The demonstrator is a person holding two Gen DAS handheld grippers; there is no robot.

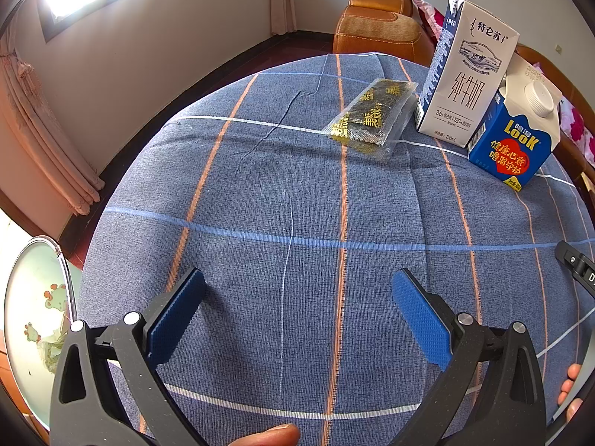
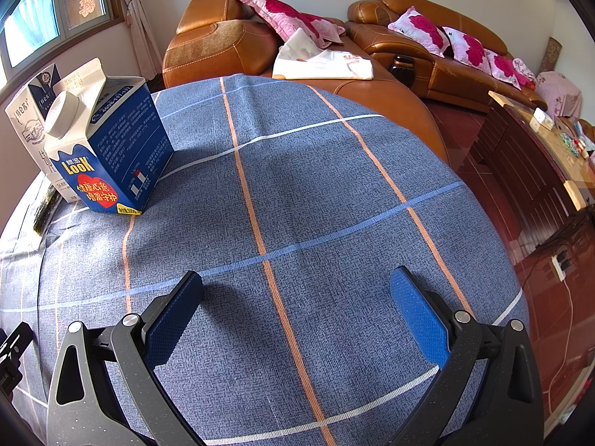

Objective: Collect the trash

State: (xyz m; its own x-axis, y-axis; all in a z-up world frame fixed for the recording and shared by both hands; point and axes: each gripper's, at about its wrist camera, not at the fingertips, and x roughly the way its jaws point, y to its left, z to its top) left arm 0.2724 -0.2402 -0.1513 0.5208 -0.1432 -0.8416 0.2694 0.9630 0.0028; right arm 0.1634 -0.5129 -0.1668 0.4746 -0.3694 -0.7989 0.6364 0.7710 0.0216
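Left gripper (image 1: 297,297): spread wide, grasping nothing, above the plaid-clothed desk (image 1: 260,193). Far side, left to right: seaweed snack packet (image 1: 370,115), lying flat; white milk carton (image 1: 465,74), upright; blue Look carton (image 1: 517,133), upright. Right gripper (image 2: 297,297): spread wide, unladen.

A tall white-and-navy milk carton (image 1: 466,74) stands upright on the desk. Just beside it stands a shorter blue gable-top "LooK" carton (image 1: 515,137) with a white screw cap. A flat, clear-edged dark-green-and-gold snack packet (image 1: 372,115) lies near the tall carton's base.
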